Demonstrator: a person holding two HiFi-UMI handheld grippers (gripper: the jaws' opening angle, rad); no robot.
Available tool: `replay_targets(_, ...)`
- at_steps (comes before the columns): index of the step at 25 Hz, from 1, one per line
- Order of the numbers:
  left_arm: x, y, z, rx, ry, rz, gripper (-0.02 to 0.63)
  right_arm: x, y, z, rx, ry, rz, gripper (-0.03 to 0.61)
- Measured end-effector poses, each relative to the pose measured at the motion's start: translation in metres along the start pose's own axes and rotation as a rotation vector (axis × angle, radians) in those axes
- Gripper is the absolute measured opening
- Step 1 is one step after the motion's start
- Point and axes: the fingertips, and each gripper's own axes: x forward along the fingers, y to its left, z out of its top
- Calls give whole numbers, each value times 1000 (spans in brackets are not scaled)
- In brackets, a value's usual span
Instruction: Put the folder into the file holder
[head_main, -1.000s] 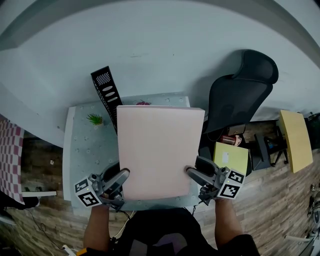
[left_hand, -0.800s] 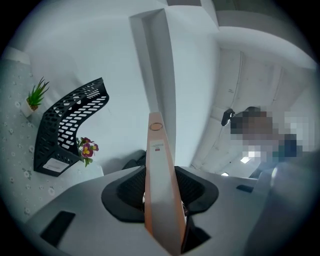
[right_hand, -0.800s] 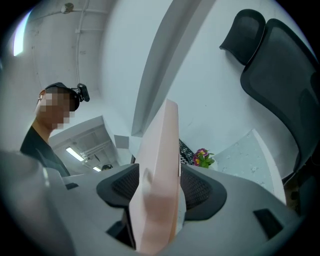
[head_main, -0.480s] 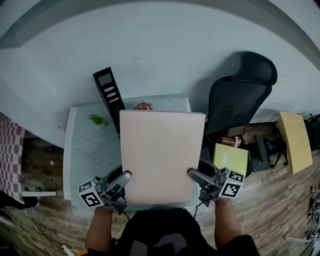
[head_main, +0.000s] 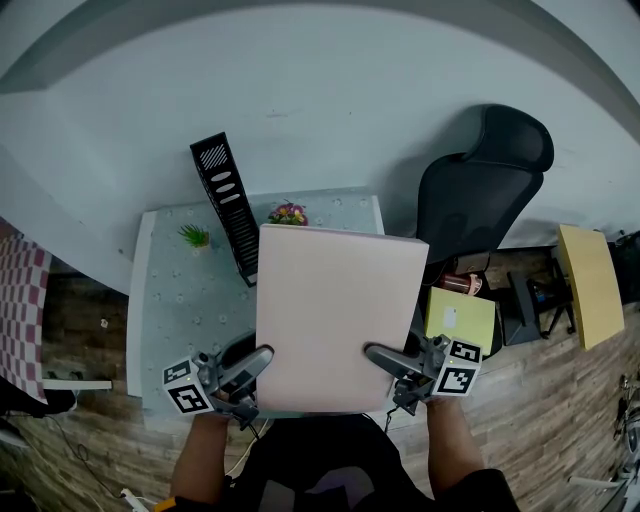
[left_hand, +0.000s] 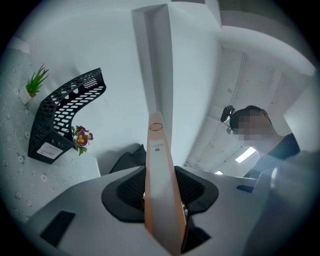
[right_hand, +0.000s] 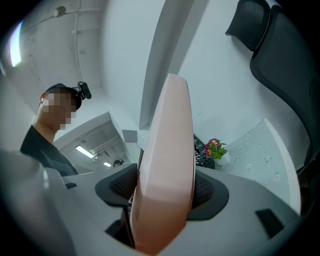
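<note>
A large pale pink folder (head_main: 335, 320) hangs flat over the table, held at its near corners. My left gripper (head_main: 258, 358) is shut on its near left edge; in the left gripper view the folder's spine (left_hand: 159, 175) runs up between the jaws. My right gripper (head_main: 375, 355) is shut on the near right edge, where the thicker side of the folder (right_hand: 167, 175) fills the gap; these jaws have just been opening slightly, with the folder still between them. The black mesh file holder (head_main: 228, 205) stands at the table's back, left of the folder, and shows as a curved holder (left_hand: 62, 117).
The pale patterned table (head_main: 185, 300) carries a small green plant (head_main: 193, 238) and a pot of flowers (head_main: 288, 213) near the back edge. A black office chair (head_main: 480, 185) and a yellow box (head_main: 462, 315) stand to the right. A white wall lies behind.
The folder and both grippers have shifted to the right. The file holder, partly covered before, now shows whole, and the flowers have come into view.
</note>
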Motion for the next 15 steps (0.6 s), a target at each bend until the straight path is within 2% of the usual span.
replay_targets(3, -1, -2, 0, 11, 2, -1, 179, 0, 2, -1, 6, 7, 11, 291)
replay_targets(11, -2, -1, 5, 47, 4, 22, 196, 0, 14, 9, 52, -57, 97, 200)
replay_targets(15, -13, 2, 24, 86, -54, 76, 196, 4, 18, 19, 38, -76, 107, 181)
